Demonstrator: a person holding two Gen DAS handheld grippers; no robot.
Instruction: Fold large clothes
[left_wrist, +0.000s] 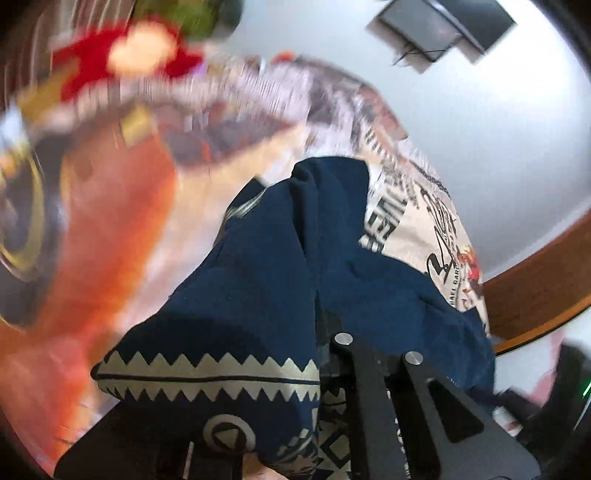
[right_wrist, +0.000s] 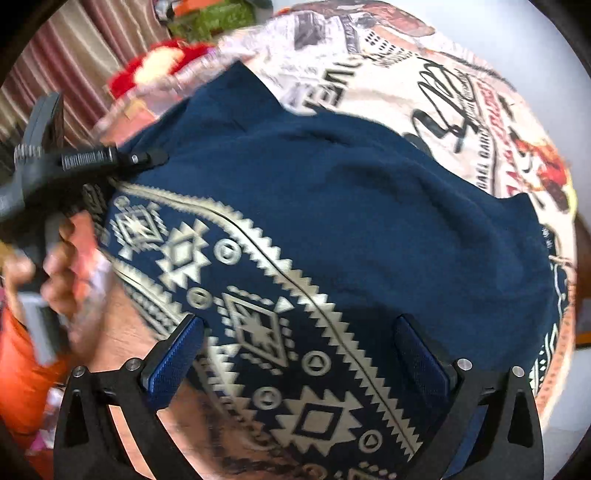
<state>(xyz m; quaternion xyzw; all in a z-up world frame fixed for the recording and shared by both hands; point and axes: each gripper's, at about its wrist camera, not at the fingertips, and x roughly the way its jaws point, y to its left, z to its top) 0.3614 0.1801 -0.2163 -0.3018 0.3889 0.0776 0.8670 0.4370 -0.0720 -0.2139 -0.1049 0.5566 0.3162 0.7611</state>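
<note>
A navy garment with cream geometric bands lies spread over a printed cream cloth. My right gripper hovers just above its patterned part, open, its blue pads wide apart with nothing pinched. At the upper left of the right wrist view, my left gripper is shut on the garment's edge, with a person's hand behind it. In the left wrist view the navy garment drapes over my left gripper and hides the fingertips; the fabric hangs lifted from it.
The printed cream cloth covers a wooden table whose edge shows at the right. A red plush item and a striped curtain lie beyond. Orange fabric is blurred at the left.
</note>
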